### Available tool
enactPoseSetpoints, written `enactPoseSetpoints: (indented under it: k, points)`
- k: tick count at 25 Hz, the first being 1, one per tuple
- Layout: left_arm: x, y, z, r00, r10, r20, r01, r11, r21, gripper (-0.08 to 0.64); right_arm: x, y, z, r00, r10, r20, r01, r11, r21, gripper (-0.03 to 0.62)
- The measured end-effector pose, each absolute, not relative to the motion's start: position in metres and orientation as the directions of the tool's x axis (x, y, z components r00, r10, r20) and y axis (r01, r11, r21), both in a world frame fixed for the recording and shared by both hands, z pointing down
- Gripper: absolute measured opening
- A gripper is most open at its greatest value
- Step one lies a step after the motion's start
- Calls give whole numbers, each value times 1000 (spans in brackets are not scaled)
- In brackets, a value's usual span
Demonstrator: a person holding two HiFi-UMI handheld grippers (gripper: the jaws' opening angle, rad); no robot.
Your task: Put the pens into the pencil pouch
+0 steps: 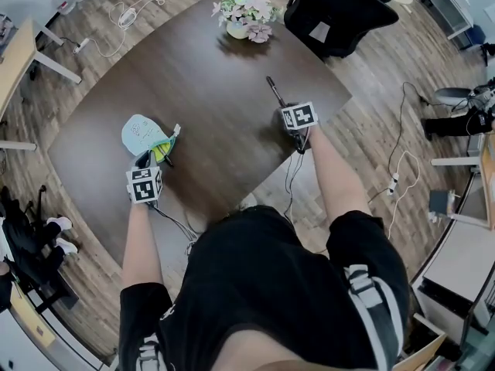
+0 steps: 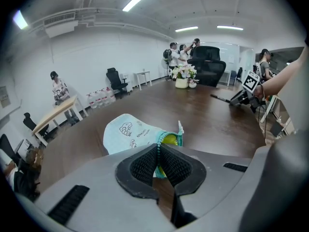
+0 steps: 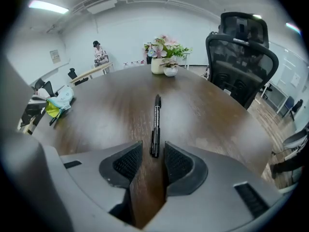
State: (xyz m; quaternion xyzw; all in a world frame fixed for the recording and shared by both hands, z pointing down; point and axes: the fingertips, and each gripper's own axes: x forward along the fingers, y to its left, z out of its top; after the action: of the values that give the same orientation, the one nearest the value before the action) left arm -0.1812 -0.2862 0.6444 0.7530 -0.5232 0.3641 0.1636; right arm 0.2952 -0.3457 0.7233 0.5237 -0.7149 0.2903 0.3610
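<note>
A light-blue pencil pouch [image 1: 141, 134] lies at the left of the dark wooden table [image 1: 209, 76], its mouth showing a yellow-green lining. My left gripper [image 1: 145, 161] is shut on the pouch's zipper edge [image 2: 157, 154] and holds the mouth up. A black pen [image 1: 274, 89] lies on the table at the right. My right gripper [image 1: 287, 111] is down at the pen's near end. In the right gripper view that end of the pen [image 3: 155, 124] sits between the two pads, with a small gap on each side. The right gripper [image 3: 153, 152] is open.
A pot of flowers [image 1: 247, 15] stands at the table's far edge, with a black office chair [image 1: 332, 12] behind it. Cables [image 1: 399, 157] trail on the floor to the right. The table's near-right corner [image 1: 340, 91] is close to my right gripper.
</note>
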Motion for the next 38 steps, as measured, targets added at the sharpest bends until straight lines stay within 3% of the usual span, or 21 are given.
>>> enactPoseSetpoints:
  k: [9, 13, 16, 19, 25, 31, 38]
  points:
    - [-180, -290, 640, 179, -677, 714, -910, -390, -142, 15, 299, -348, 722, -150, -549, 823, -958, 286, 16, 60]
    - [-180, -290, 640, 178, -679, 713, -914, -383, -137, 15, 296, -347, 720, -111, -563, 819, -951, 299, 76, 57]
    - [-179, -289, 642, 180, -677, 713, -916, -380, -130, 15, 287, -339, 722, -142, -565, 813, -958, 285, 30, 57]
    - [-178, -288, 642, 186, -677, 712, -915, -384, -127, 15, 287, -344, 698, -130, -652, 747, -957, 279, 77, 57]
    - [-176, -284, 640, 192, -682, 706, -915, -384, -121, 15, 236, -327, 639, -291, -720, 630, -929, 370, -7, 57]
    - [-173, -289, 634, 212, -688, 694, -911, -396, -113, 15, 153, -279, 612, -490, -644, 587, -838, 533, -115, 57]
    - [-175, -291, 627, 238, -696, 677, -912, -401, -91, 15, 47, -214, 625, -672, -404, 621, -674, 680, -288, 57]
